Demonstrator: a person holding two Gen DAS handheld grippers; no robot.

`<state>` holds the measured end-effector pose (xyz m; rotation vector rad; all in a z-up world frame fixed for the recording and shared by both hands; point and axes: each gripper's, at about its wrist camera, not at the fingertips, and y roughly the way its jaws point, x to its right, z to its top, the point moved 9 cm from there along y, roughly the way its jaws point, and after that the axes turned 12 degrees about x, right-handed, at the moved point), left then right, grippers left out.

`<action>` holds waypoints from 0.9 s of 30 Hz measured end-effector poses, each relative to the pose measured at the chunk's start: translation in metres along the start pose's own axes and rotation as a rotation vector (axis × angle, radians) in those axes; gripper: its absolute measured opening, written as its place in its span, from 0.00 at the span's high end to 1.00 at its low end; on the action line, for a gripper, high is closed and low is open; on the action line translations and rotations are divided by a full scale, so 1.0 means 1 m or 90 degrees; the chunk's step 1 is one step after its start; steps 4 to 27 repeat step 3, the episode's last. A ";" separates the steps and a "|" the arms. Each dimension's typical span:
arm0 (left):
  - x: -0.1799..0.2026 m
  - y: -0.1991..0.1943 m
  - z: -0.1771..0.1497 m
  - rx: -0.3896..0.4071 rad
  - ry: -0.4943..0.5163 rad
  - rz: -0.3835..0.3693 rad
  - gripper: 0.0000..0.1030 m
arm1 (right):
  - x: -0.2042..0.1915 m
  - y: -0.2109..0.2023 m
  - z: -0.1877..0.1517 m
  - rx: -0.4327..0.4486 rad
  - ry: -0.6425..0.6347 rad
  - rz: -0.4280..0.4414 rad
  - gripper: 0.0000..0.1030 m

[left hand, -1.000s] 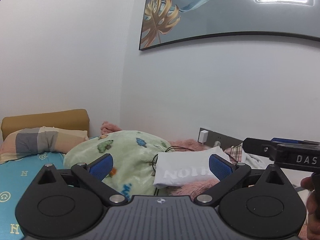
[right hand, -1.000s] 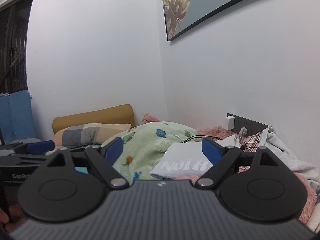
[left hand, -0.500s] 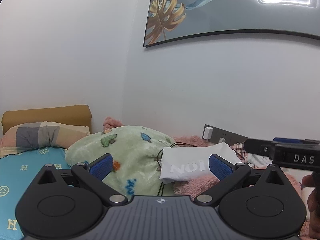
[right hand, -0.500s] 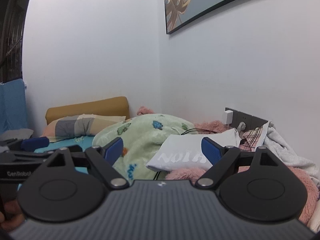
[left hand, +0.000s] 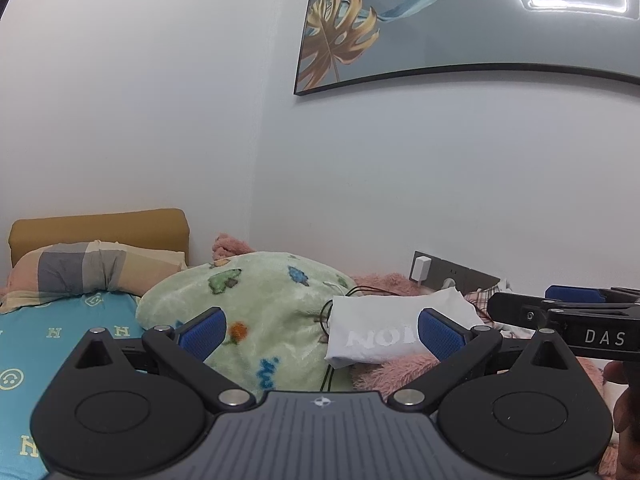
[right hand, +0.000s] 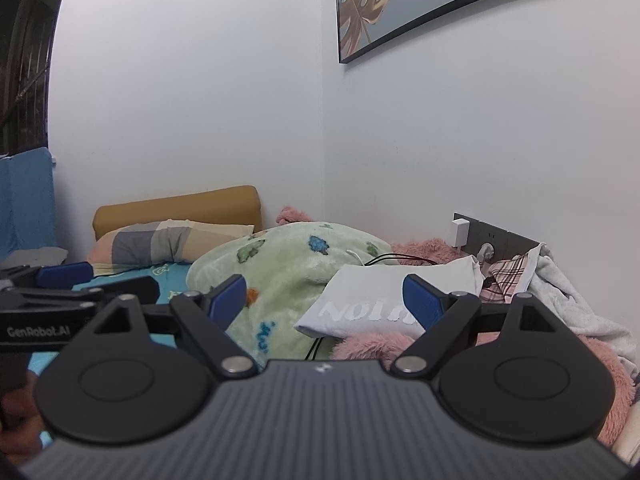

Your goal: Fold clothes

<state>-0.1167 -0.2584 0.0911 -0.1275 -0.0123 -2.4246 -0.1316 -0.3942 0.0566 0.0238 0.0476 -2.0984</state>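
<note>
A white folded garment (right hand: 384,300) with pale lettering lies on pink fluffy fabric (right hand: 372,344) beside a light-green blanket (right hand: 288,264) (blue, green and orange motifs), far left a grey-beige checked pillow (right hand: 168,240) on a turquoise sheet (left hand: 48,344).

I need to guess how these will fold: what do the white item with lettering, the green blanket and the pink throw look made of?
White garment: smooth, matte, thin knit, likely cotton, with crisp flat folds. Green blanket: plush fleece, with a soft napped sheen. Pink throw: long-pile faux fur, with shaggy tufts. Fibre content can't be confirmed.
</note>
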 end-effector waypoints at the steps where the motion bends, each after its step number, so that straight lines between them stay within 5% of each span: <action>1: 0.000 0.000 0.000 0.000 0.001 -0.001 0.00 | 0.000 -0.001 0.000 0.000 -0.001 0.000 0.16; 27: 0.001 -0.001 0.000 0.000 0.007 -0.002 0.00 | 0.000 -0.001 0.000 0.000 -0.002 0.000 0.16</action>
